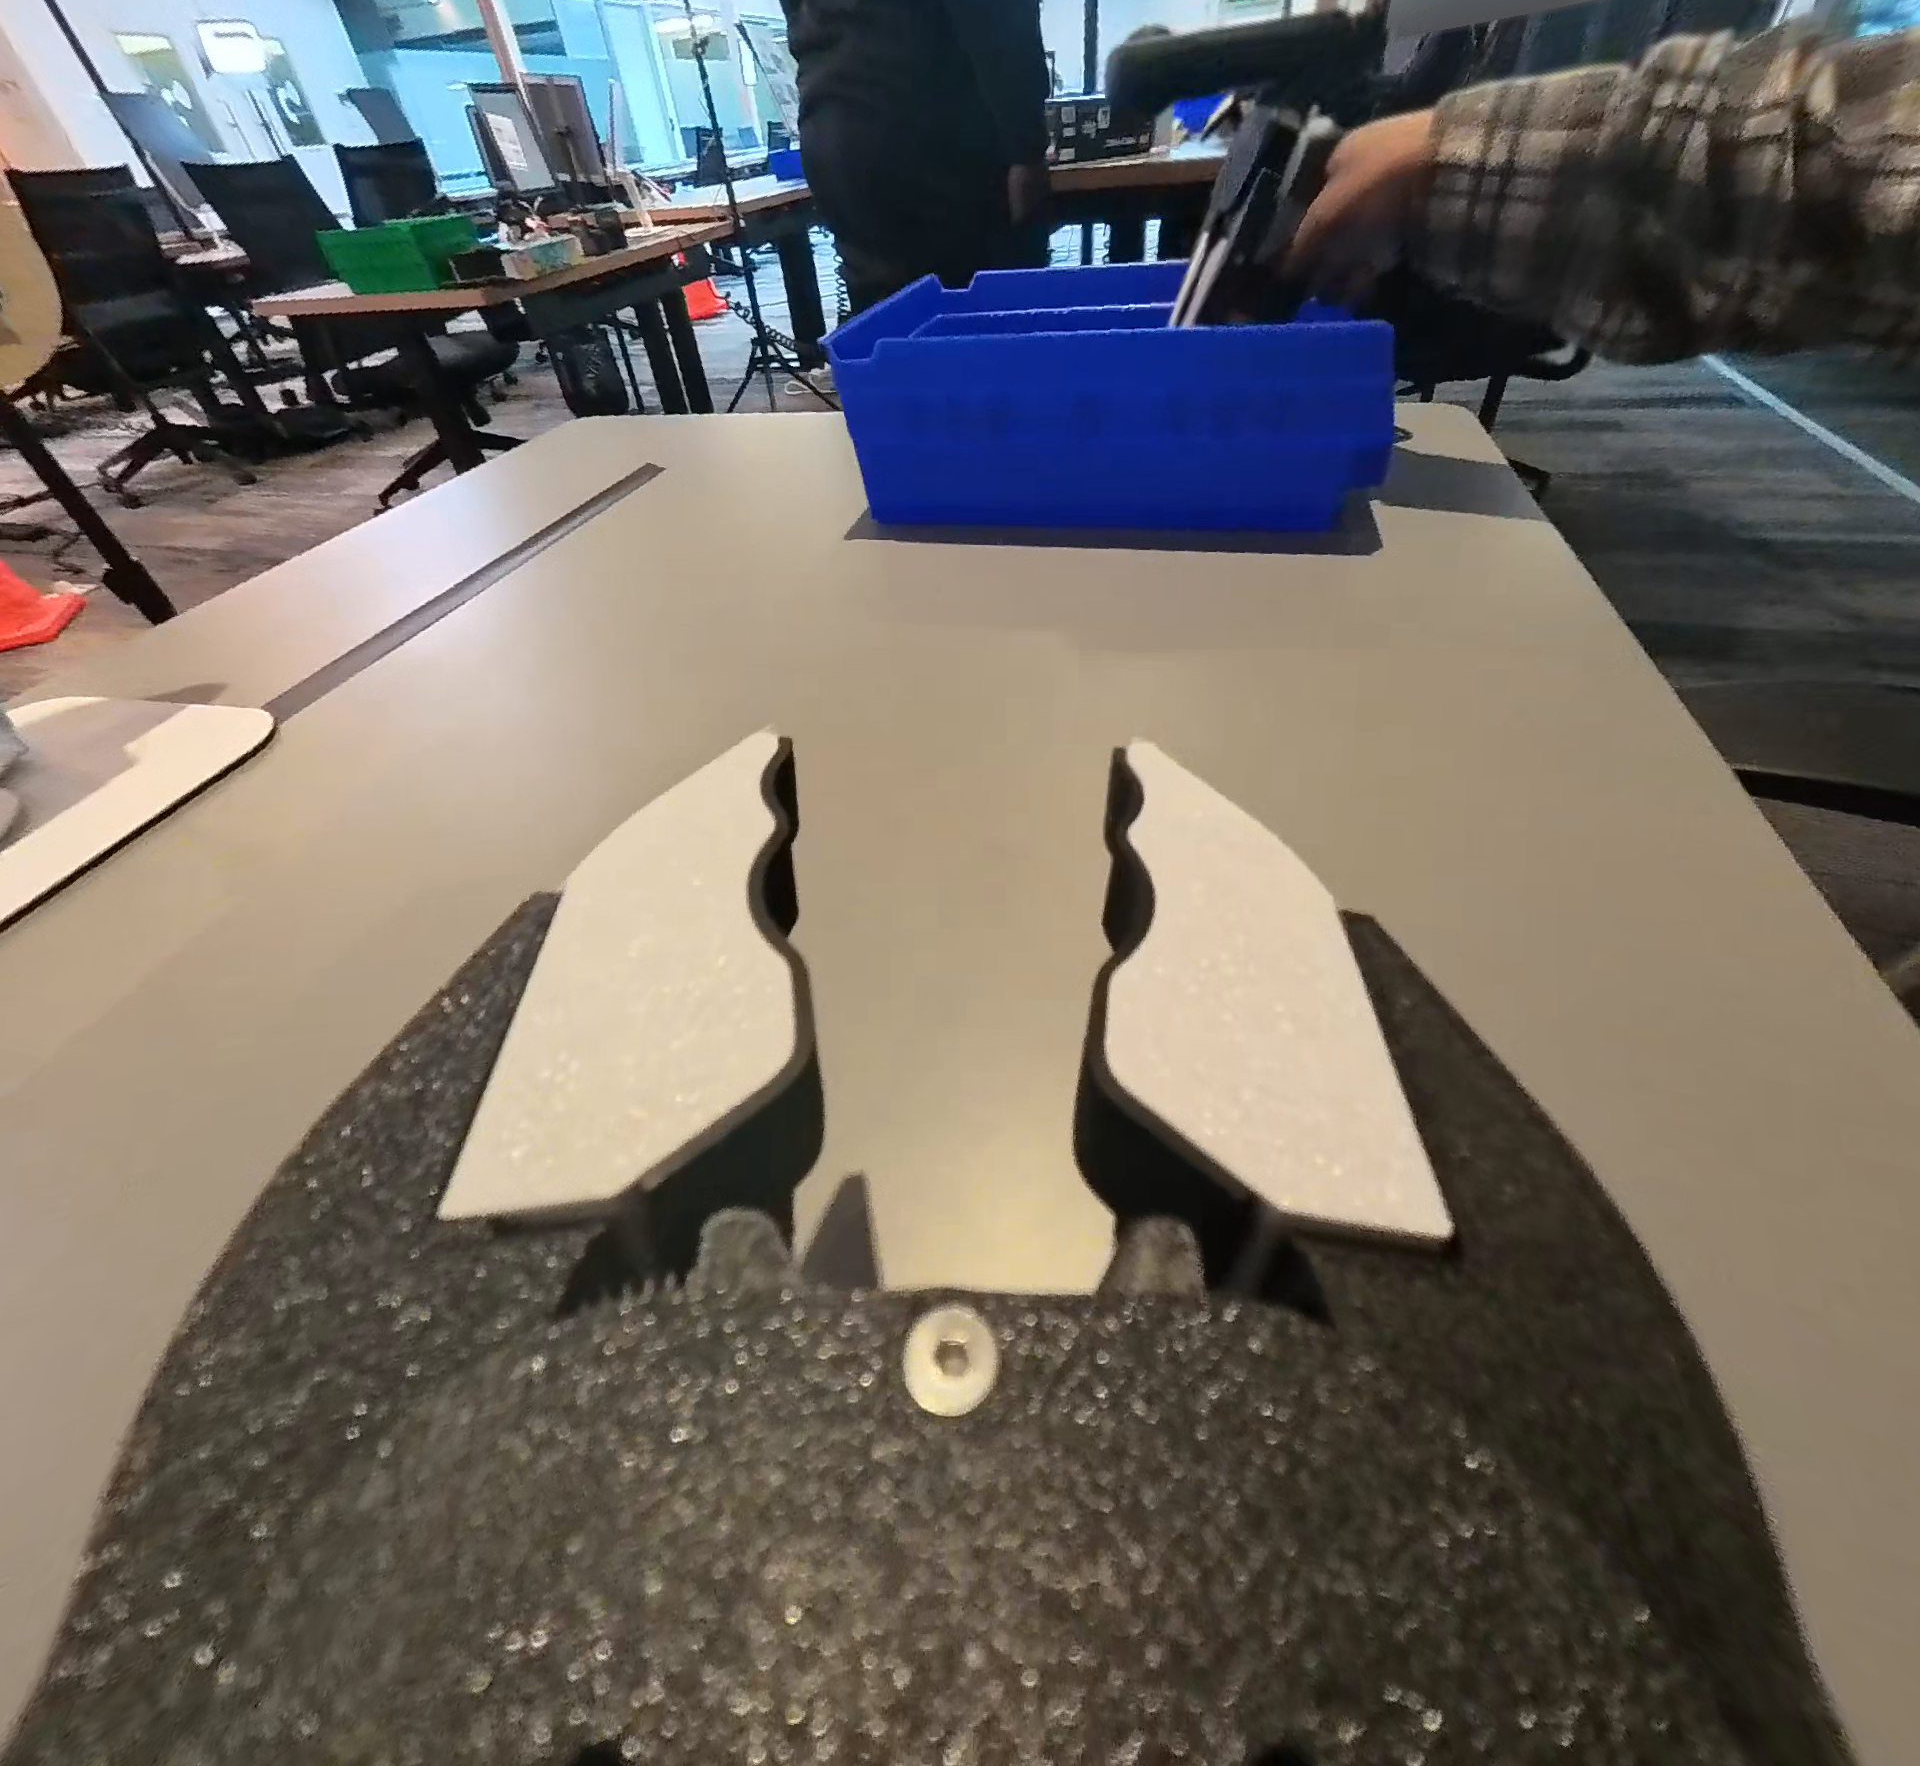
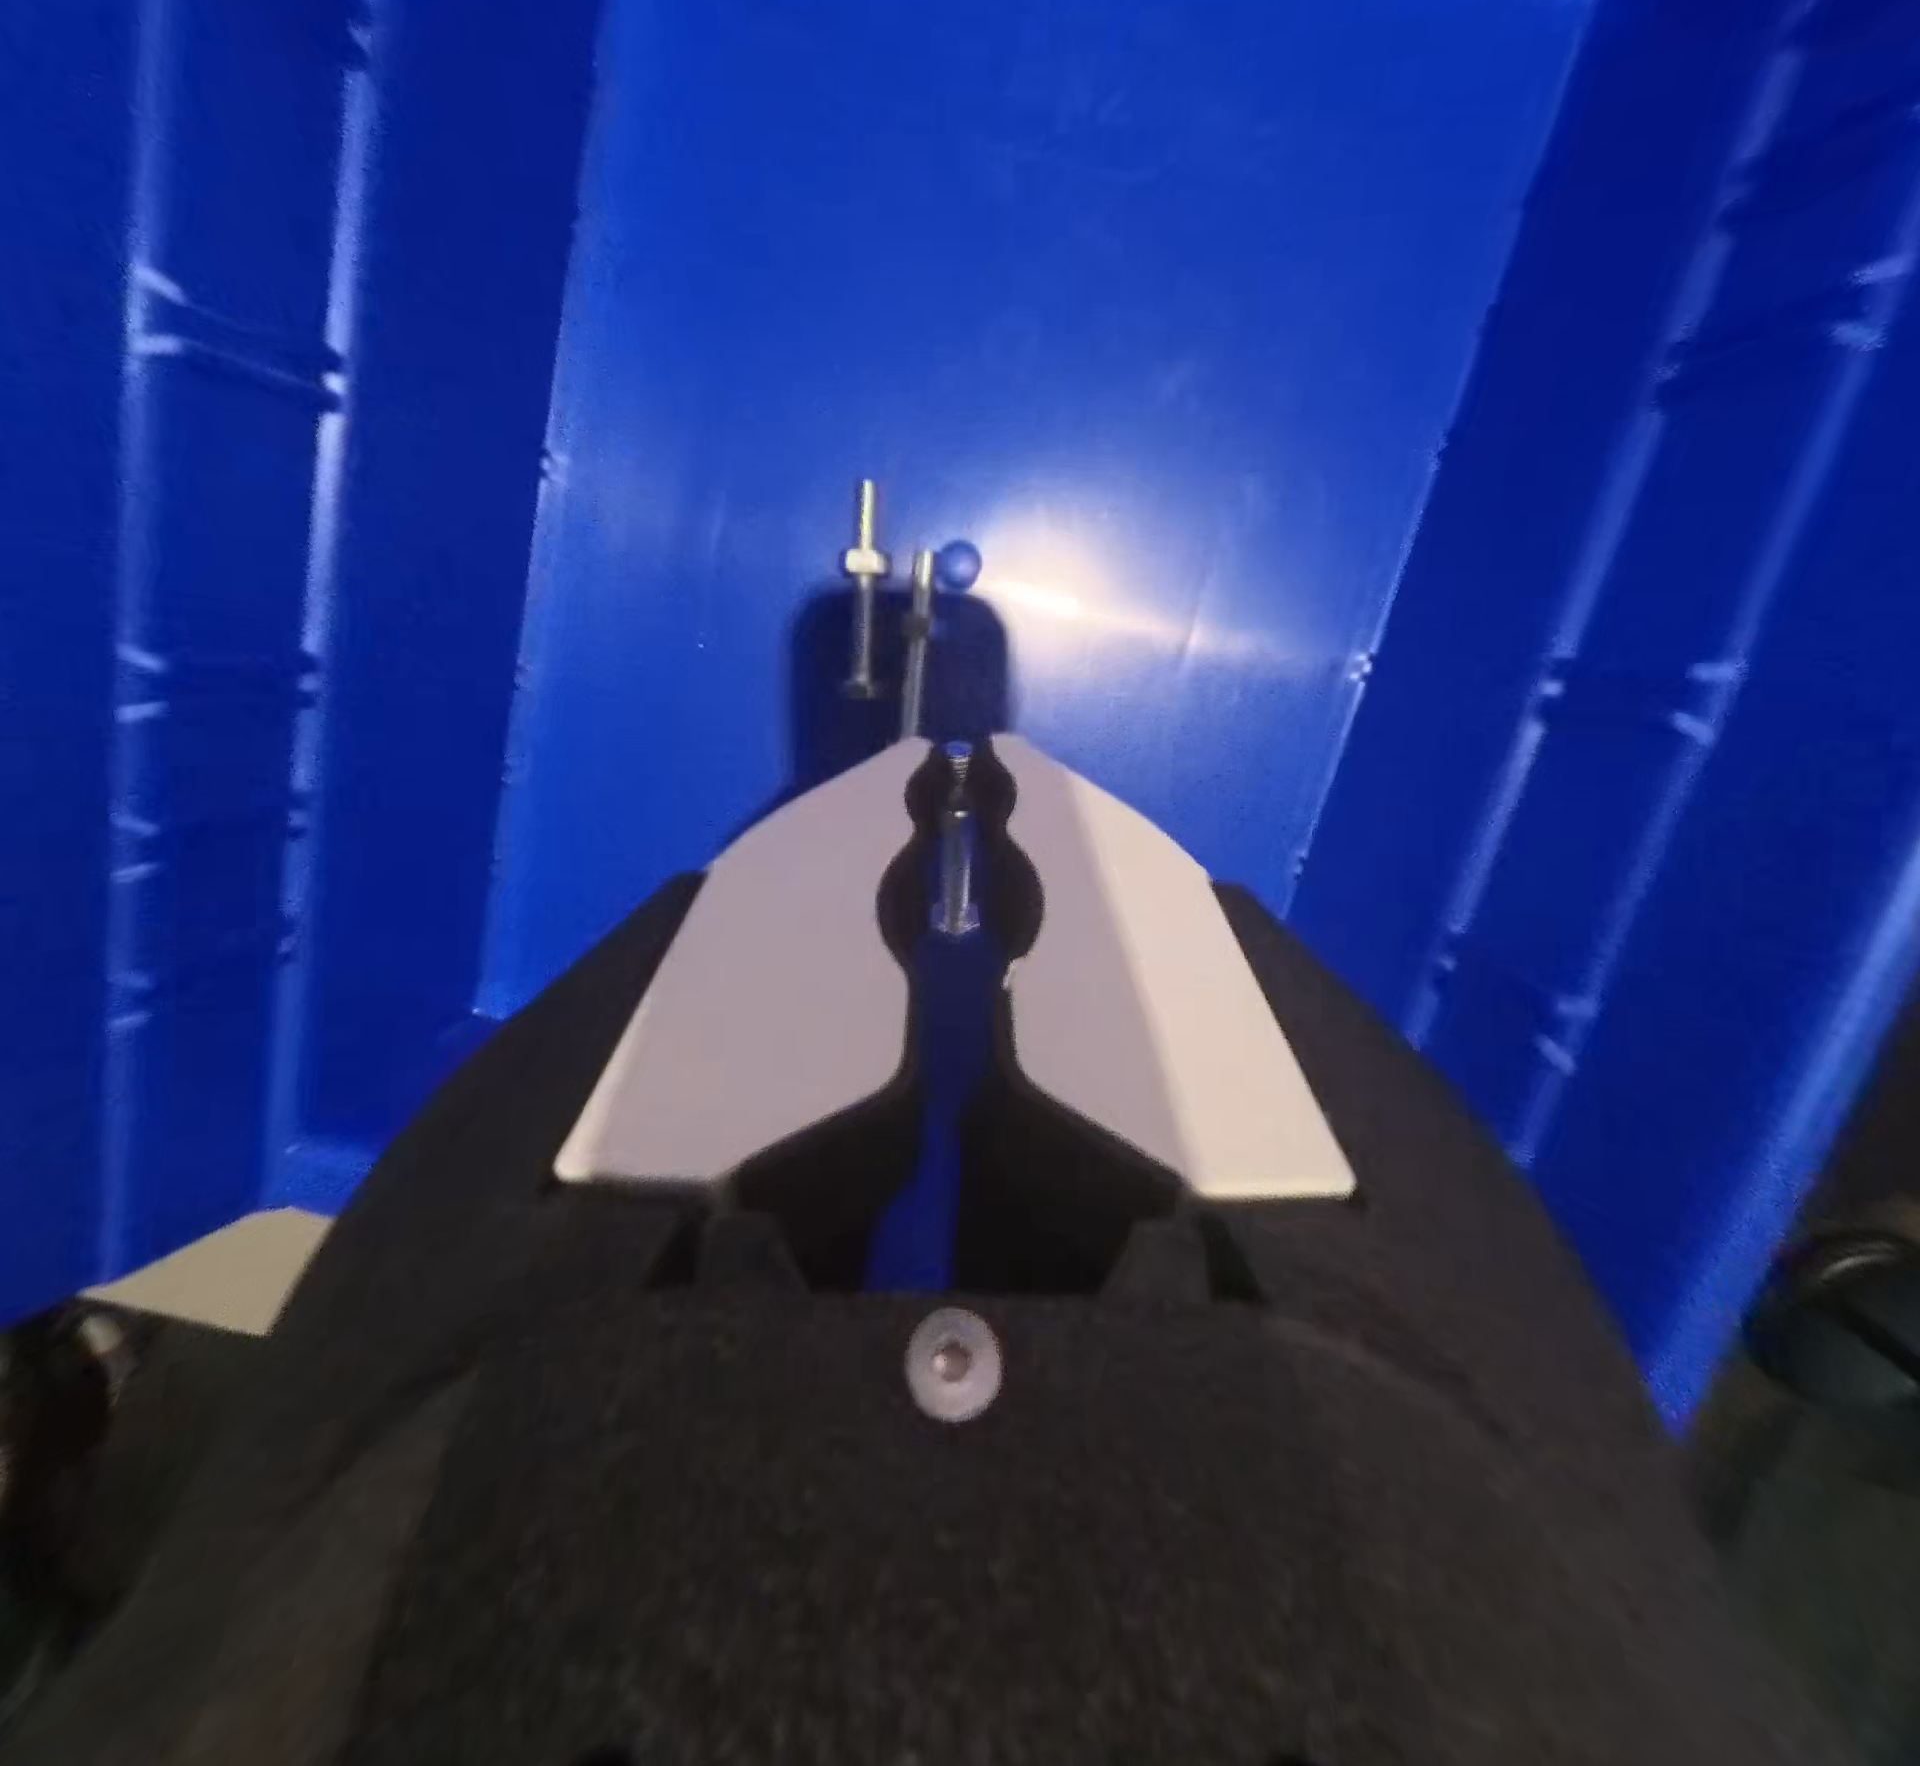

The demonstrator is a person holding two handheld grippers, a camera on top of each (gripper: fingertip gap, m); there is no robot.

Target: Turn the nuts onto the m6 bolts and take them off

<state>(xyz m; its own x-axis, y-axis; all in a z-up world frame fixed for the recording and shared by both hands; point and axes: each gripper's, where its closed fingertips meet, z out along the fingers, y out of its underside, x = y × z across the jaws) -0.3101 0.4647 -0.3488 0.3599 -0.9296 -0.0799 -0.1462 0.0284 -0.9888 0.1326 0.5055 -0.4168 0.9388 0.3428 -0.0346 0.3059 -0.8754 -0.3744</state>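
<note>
Left gripper [image 1: 951,760]: fingers spread wide over bare worktop [image 1: 623,636], nothing held. Right gripper [image 2: 956,755], inside blue bin [image 2: 1039,262] at frame centre: fingers pinched on a bolt [image 2: 954,869]. Two more bolts [image 2: 864,589] are seen lying just beyond.

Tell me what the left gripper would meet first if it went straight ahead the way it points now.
The left gripper, jaws open, points across bare grey table. Straight on, the first thing in line looks to be the near wall of the blue bin; depth is hard to judge.
</note>
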